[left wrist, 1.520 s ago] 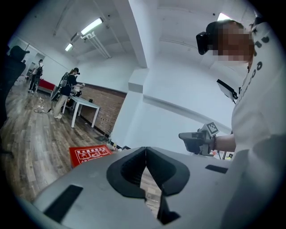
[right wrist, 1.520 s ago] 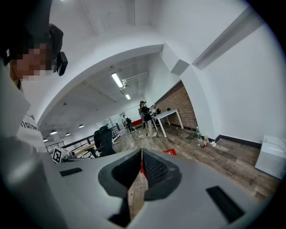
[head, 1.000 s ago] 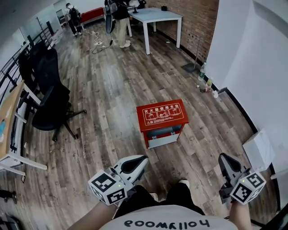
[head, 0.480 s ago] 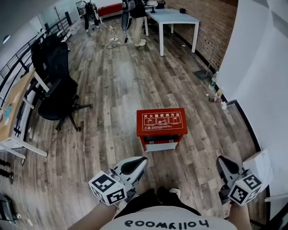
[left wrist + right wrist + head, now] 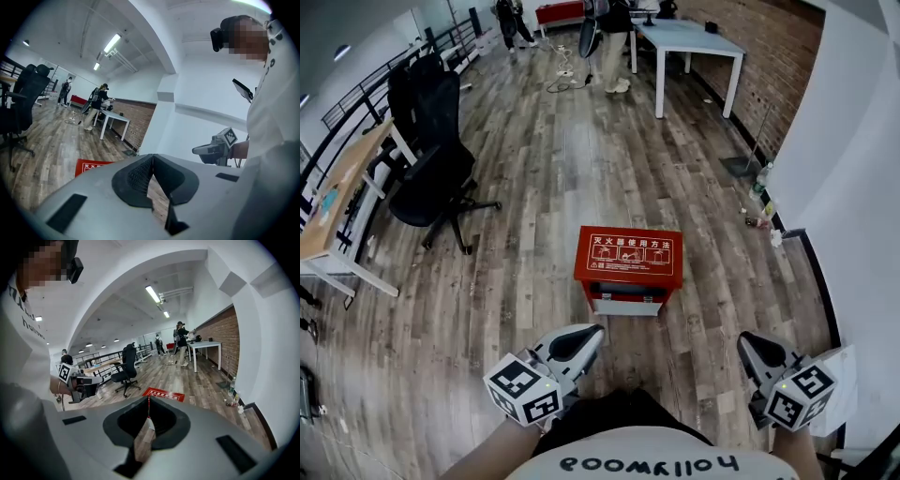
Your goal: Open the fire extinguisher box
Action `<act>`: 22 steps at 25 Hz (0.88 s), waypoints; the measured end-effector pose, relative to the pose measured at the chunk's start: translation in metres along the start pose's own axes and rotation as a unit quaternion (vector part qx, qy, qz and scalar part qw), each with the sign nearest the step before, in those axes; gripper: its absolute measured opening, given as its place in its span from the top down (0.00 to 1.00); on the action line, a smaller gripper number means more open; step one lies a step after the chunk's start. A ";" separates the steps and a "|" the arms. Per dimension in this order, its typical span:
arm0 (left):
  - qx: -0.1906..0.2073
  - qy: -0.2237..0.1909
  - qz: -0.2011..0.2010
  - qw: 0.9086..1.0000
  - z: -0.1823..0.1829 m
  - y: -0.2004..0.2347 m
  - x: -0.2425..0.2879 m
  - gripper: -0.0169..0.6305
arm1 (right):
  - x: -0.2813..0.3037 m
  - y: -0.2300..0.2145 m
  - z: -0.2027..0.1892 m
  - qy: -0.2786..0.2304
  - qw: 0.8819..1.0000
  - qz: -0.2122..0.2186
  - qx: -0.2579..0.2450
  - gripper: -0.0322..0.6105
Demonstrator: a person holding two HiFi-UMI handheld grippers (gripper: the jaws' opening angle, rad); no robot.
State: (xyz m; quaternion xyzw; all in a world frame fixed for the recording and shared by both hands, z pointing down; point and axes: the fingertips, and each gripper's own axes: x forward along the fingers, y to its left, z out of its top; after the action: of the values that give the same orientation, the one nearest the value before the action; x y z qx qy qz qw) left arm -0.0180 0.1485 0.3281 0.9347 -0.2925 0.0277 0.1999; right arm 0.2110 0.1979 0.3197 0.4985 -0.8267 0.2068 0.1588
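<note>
The red fire extinguisher box (image 5: pixel 628 257) stands on the wood floor with its printed lid down and a grey front panel (image 5: pixel 623 303) facing me. It also shows as a red strip in the left gripper view (image 5: pixel 93 167) and beyond the jaws in the right gripper view (image 5: pixel 164 394). My left gripper (image 5: pixel 592 331) hovers short of the box at its near left, jaws shut and holding nothing (image 5: pixel 152 158). My right gripper (image 5: pixel 744 341) hangs to the near right of the box, well apart from it, with its jaws closed together and nothing held (image 5: pixel 148 405).
A black office chair (image 5: pixel 436 173) and a wooden desk (image 5: pixel 337 202) stand at the left. A white table (image 5: pixel 689 39) and people (image 5: pixel 609 28) are at the far end. Bottles (image 5: pixel 759 197) sit by the right wall, and a white box (image 5: pixel 848 370) lies near my right gripper.
The box has drawn nearer and shifted left toward the middle of the head view. Both grippers stayed low in the frame, still shut.
</note>
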 end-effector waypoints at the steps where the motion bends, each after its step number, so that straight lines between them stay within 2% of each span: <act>1: -0.003 0.000 0.006 1.000 -0.002 -0.002 0.001 0.96 | 0.001 -0.001 -0.002 0.002 1.000 0.007 -0.003 0.93; 8: -0.006 0.008 0.032 0.999 -0.009 -0.010 0.002 0.96 | 0.011 -0.006 -0.016 0.034 0.998 0.027 -0.040 0.93; 13: -0.021 0.004 0.042 0.999 -0.010 -0.002 0.004 0.96 | 0.020 -0.011 -0.025 0.054 0.997 0.033 -0.035 0.93; 18: -0.040 0.014 0.030 0.999 -0.017 0.007 0.017 0.96 | 0.028 -0.014 -0.025 0.068 0.997 0.029 -0.030 0.93; 22: -0.036 0.011 0.012 0.999 -0.008 0.017 0.033 0.96 | 0.040 -0.017 -0.021 0.072 0.997 0.025 -0.028 0.93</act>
State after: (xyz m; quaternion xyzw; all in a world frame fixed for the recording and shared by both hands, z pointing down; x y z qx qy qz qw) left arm 0.0004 0.1217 0.3471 0.9229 -0.3024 0.0296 0.2365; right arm 0.2095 0.1708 0.3595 0.4567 -0.8308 0.2229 0.2267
